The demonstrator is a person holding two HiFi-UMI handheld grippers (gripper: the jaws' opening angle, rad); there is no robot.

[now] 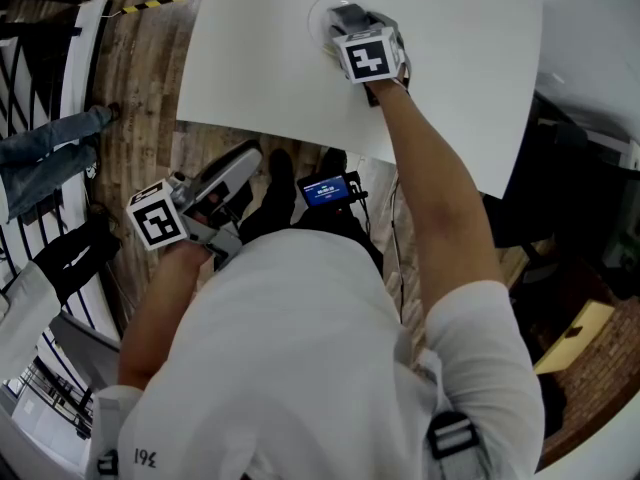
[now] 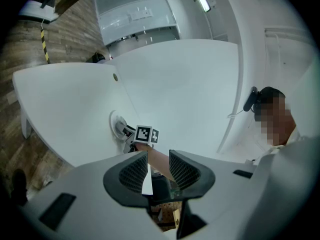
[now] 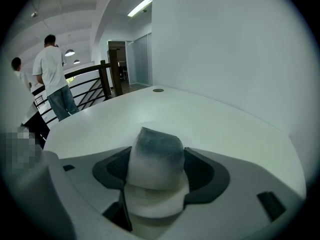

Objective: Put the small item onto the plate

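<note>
A soft grey-white small item [image 3: 156, 156] sits between the jaws of my right gripper [image 3: 156, 176], with both pads pressing its sides. In the head view that right gripper [image 1: 345, 18] is over the small white plate [image 1: 318, 18] at the far side of the white table [image 1: 450, 88]. The left gripper view shows the same plate [image 2: 114, 120] with the right gripper on it. My left gripper [image 1: 243, 160] hangs off the table's near edge, close to my body. The left gripper [image 2: 152, 166] has a narrow gap between its jaws and nothing in it.
A small round cap [image 3: 158, 90] is set into the tabletop beyond the plate. A black railing and a person's jeans [image 1: 50, 146] are at the left over wooden floor. A device with a blue screen [image 1: 328, 190] hangs at my waist. A cardboard box [image 1: 575, 333] lies at the lower right.
</note>
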